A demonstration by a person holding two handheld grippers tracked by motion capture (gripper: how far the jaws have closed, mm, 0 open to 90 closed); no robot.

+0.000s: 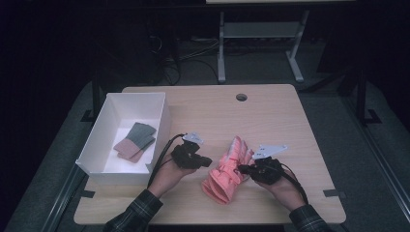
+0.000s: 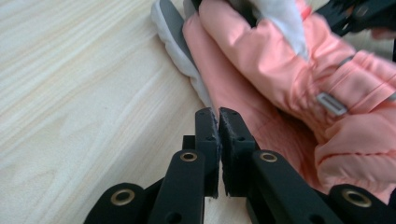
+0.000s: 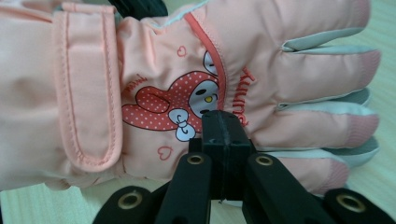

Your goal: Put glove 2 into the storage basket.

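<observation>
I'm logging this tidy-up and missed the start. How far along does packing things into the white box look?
Done: a folded grey-and-pink item already lies in the white box. In hand: the pink glove lies on the table, with the right gripper closed at its edge and the left gripper shut beside it, apparently gripping nothing. Left, presumably: moving the glove into the box.

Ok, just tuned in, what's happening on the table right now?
A person holds a gripper in each hand at a pink glove lying mid-table. The right gripper is shut, its jaws against the glove's back; whether it pinches fabric is unclear. The left gripper is shut too, beside the glove's edge and holding nothing. A white box at the left holds folded cloths.
</observation>
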